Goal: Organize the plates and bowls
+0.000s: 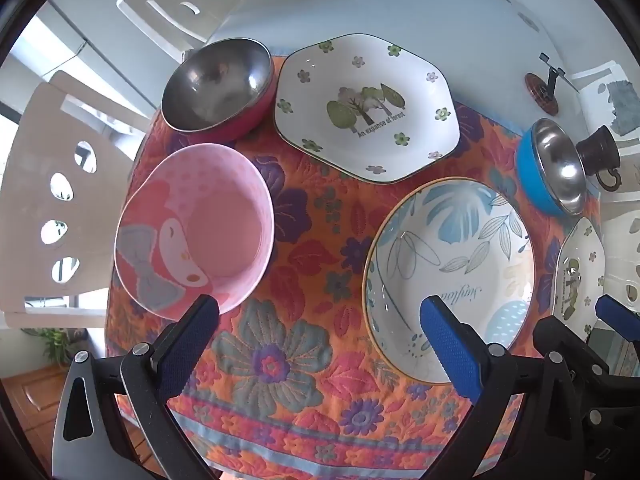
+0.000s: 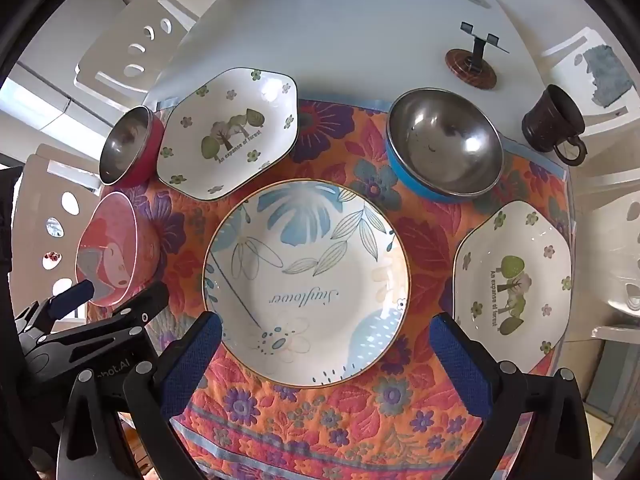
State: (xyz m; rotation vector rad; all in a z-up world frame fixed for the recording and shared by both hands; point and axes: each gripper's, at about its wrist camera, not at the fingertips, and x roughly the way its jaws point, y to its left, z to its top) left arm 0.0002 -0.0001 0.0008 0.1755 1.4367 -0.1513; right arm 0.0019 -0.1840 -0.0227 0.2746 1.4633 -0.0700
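Observation:
On the flowered cloth (image 1: 280,364) lie a pink cartoon bowl (image 1: 192,228), a red steel bowl (image 1: 218,88), a six-sided forest plate (image 1: 366,106) and a round blue-leaf plate (image 1: 448,276). My left gripper (image 1: 322,312) hangs open above the cloth between the pink bowl and the round plate, holding nothing. My right gripper (image 2: 326,328) stands open over the near rim of the round plate (image 2: 306,280), well above it. A blue steel bowl (image 2: 444,144) and a second forest plate (image 2: 512,276) sit to the right.
A brown mug (image 2: 554,120) and a small stand on a wooden disc (image 2: 472,64) stand on the bare white table (image 2: 340,24) beyond the cloth. White chairs (image 1: 48,200) ring the table. The left gripper's fingers (image 2: 74,298) show beside the pink bowl (image 2: 116,248).

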